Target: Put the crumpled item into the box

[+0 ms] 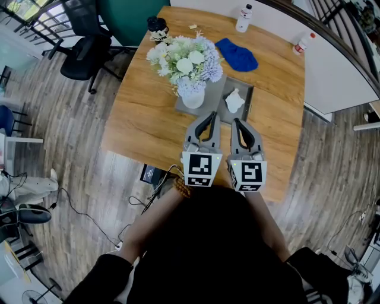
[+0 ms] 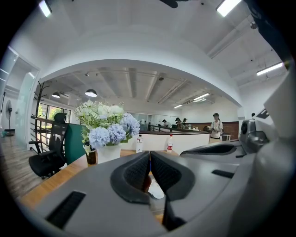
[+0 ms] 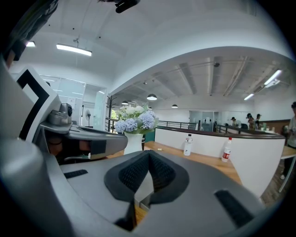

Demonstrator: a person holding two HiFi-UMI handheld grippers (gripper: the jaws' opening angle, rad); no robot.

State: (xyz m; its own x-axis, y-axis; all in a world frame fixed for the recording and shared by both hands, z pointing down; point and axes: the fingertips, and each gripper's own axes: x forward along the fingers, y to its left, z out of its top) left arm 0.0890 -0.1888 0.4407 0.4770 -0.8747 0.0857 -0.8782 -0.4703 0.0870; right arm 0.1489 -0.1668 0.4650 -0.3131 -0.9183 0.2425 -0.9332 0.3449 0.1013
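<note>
A white crumpled wad point(image 1: 234, 101) lies in the right half of a shallow grey box point(image 1: 249, 94) on the wooden table point(image 1: 142, 119). A crumpled blue cloth point(image 1: 237, 54) lies on the table behind the box. My left gripper point(image 1: 212, 114) and right gripper point(image 1: 236, 122) hover side by side over the table's near edge, tips just short of the box. Both are shut with nothing between the jaws. In the left gripper view the jaws point(image 2: 150, 152) meet, and the white wad point(image 2: 157, 187) shows below them. The right gripper point(image 3: 149, 152) is likewise closed.
A white vase of pale flowers point(image 1: 189, 68) stands on the box's left half, close to my left gripper. Two small bottles point(image 1: 244, 18) point(image 1: 303, 43) and a dark jar point(image 1: 157, 26) stand at the far edge. An office chair point(image 1: 83, 53) is off to the left.
</note>
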